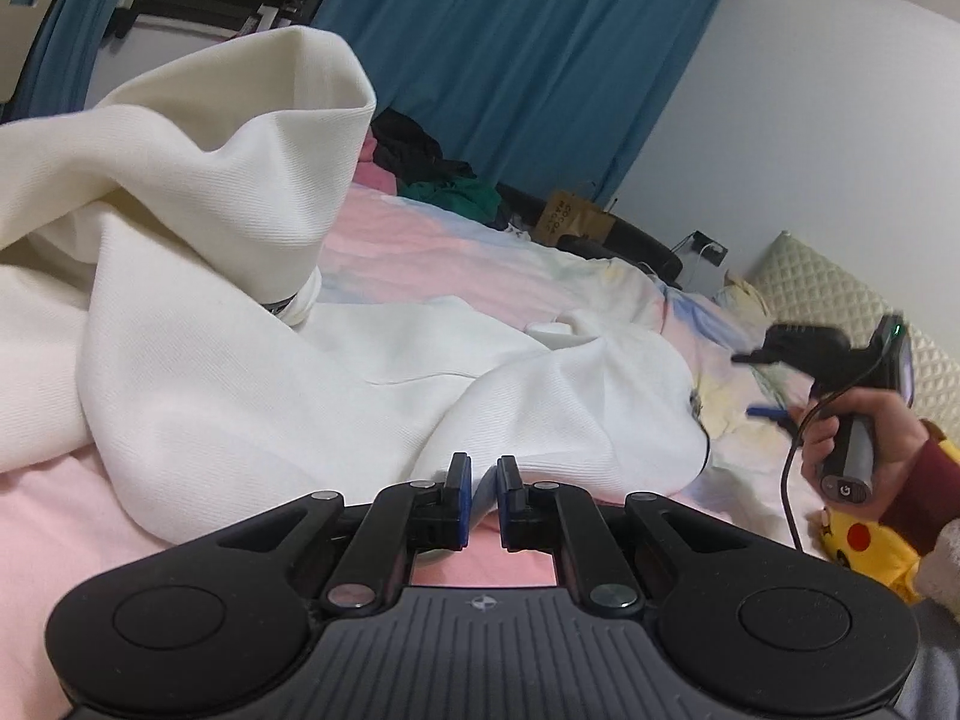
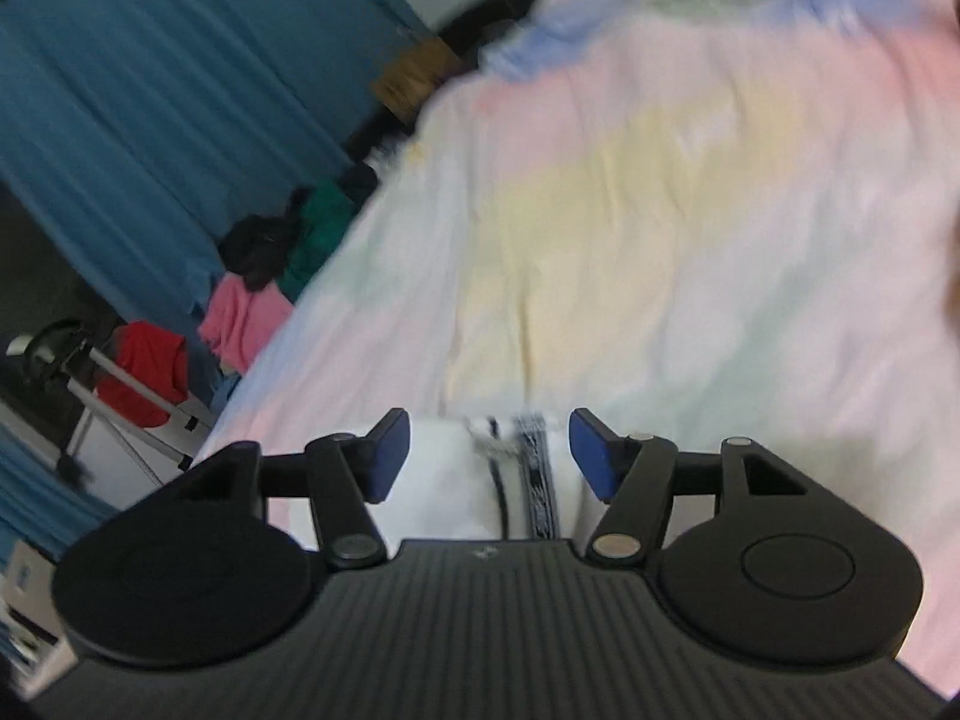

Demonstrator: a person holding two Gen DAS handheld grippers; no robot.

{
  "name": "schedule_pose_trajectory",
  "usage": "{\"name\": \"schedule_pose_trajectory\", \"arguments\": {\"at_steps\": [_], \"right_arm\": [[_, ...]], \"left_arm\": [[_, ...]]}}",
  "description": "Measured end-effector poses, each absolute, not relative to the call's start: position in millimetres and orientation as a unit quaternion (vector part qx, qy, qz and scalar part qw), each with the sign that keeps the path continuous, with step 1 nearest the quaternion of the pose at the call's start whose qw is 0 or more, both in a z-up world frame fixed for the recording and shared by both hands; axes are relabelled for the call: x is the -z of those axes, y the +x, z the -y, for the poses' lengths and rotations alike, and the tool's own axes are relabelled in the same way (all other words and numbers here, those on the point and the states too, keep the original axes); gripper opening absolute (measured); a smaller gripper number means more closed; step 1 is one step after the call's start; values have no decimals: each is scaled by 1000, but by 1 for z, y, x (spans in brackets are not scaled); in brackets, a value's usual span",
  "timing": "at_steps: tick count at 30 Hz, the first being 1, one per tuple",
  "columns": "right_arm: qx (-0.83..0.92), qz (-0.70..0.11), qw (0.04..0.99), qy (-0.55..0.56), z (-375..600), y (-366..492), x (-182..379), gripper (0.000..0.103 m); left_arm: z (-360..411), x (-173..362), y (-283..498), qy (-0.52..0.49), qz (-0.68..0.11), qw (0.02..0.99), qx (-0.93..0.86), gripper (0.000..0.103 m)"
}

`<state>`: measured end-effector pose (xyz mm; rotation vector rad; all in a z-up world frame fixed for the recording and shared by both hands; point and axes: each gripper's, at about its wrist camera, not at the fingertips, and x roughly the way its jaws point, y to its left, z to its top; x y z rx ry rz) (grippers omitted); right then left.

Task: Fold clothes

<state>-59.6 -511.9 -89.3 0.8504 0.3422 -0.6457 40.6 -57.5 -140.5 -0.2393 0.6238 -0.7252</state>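
A white hooded sweatshirt (image 1: 198, 324) lies crumpled on the pastel bedspread (image 1: 420, 252), its hood standing up at the left. My left gripper (image 1: 483, 474) is shut on a fold of the sweatshirt's white cloth at its near edge. My right gripper (image 1: 762, 384) shows in the left wrist view at the right, held in a hand just past the sweatshirt's edge, with its jaws apart. In the blurred right wrist view my right gripper (image 2: 489, 450) is open, with white cloth and a patterned drawstring (image 2: 537, 480) between and below its fingers, not clamped.
A pile of dark, green, pink and red clothes (image 2: 282, 258) lies at the bed's far edge before blue curtains (image 1: 528, 60). A quilted pillow (image 1: 840, 300) and a yellow plush toy (image 1: 864, 546) lie at the right. A paper bag (image 1: 570, 219) stands behind the bed.
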Motion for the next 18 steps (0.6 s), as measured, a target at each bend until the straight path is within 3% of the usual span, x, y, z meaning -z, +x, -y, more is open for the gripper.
{"name": "schedule_pose_trajectory", "arguments": {"at_steps": [6, 11, 12, 14, 18], "right_arm": [[292, -292, 849, 330, 506, -11, 115, 63], [279, -329, 855, 287, 513, 15, 140, 60], [271, -323, 860, 288, 513, 15, 141, 56], [263, -307, 869, 284, 510, 13, 137, 34], [247, -216, 898, 294, 508, 1, 104, 19]], "left_arm": [[56, 128, 31, -116, -300, 881, 346, 10], [55, 118, 23, -118, -300, 881, 345, 10], [55, 116, 21, -118, -300, 881, 345, 10], [53, 114, 20, -123, -295, 881, 349, 10], [46, 105, 14, -142, -268, 878, 370, 7]]}}
